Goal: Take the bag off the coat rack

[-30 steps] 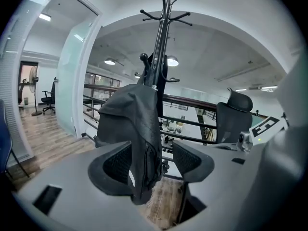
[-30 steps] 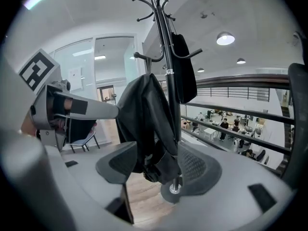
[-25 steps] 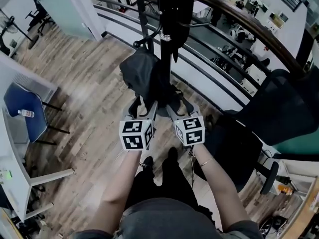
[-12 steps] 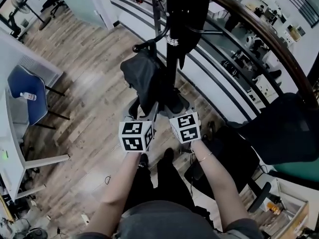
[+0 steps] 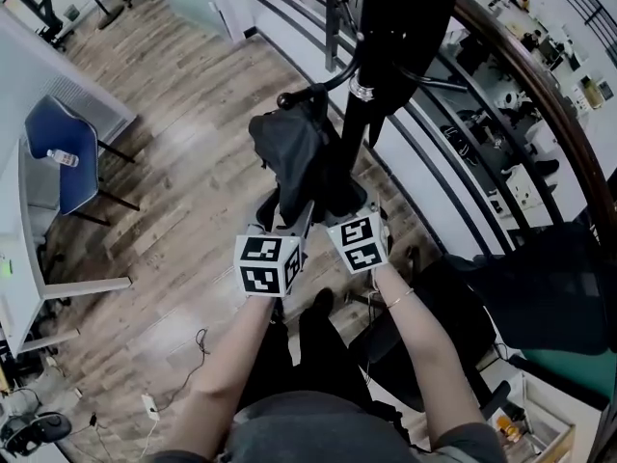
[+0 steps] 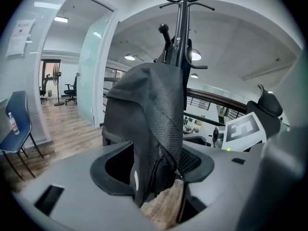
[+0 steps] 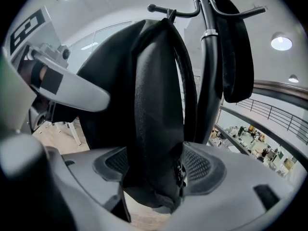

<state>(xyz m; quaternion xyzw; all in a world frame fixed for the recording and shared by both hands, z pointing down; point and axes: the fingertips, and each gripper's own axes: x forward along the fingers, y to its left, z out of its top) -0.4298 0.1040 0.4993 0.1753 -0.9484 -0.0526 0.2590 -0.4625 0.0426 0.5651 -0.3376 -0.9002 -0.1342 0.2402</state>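
A black bag hangs from a hook of the black coat rack. Both grippers are at its lower end. My left gripper holds the bag's bottom edge between its jaws, and the mesh fabric is pressed against the pads. My right gripper has the bag between its jaws, which are opening. Its pads stand beside the fabric without squeezing it. The rack pole rises just behind the bag.
A second dark item hangs on the rack's far side. A railing runs behind the rack. A black office chair stands to my right. At the left are a blue chair and a white desk. A cable lies on the wood floor.
The head view has swung, so the rack and bag sit further right in the picture. Both grippers stay at the bag's lower end, the right one slightly higher.
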